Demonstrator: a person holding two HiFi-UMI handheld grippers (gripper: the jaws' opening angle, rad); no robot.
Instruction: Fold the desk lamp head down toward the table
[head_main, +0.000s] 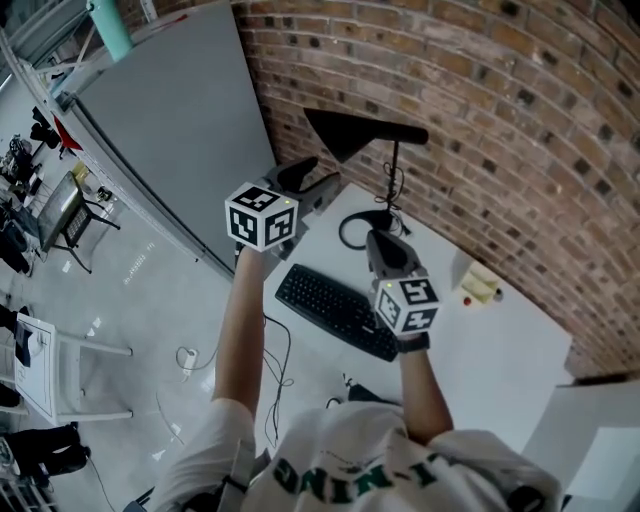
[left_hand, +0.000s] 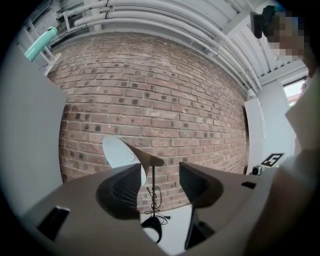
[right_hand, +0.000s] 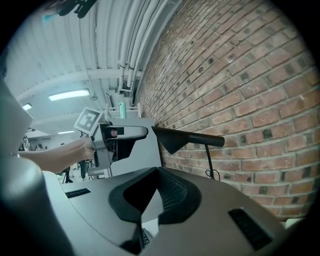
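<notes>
A black desk lamp stands at the back of the white table (head_main: 500, 350), against the brick wall. Its cone head (head_main: 340, 132) hangs from a level arm on a thin stem (head_main: 393, 175) above a round base (head_main: 362, 228). My left gripper (head_main: 318, 178) is raised just short of the cone and apart from it. Its jaws stand open with nothing between them. In the left gripper view (left_hand: 160, 175) the lamp head (left_hand: 120, 152) shows past the left jaw. My right gripper (head_main: 382, 240) hovers near the base, shut and empty (right_hand: 152, 200).
A black keyboard (head_main: 335, 308) lies near the table's front edge below the grippers. Yellow sticky notes (head_main: 480, 283) sit to the right. The lamp's cord is bundled round the stem (left_hand: 152, 197). A grey panel (head_main: 170, 130) stands to the left of the table.
</notes>
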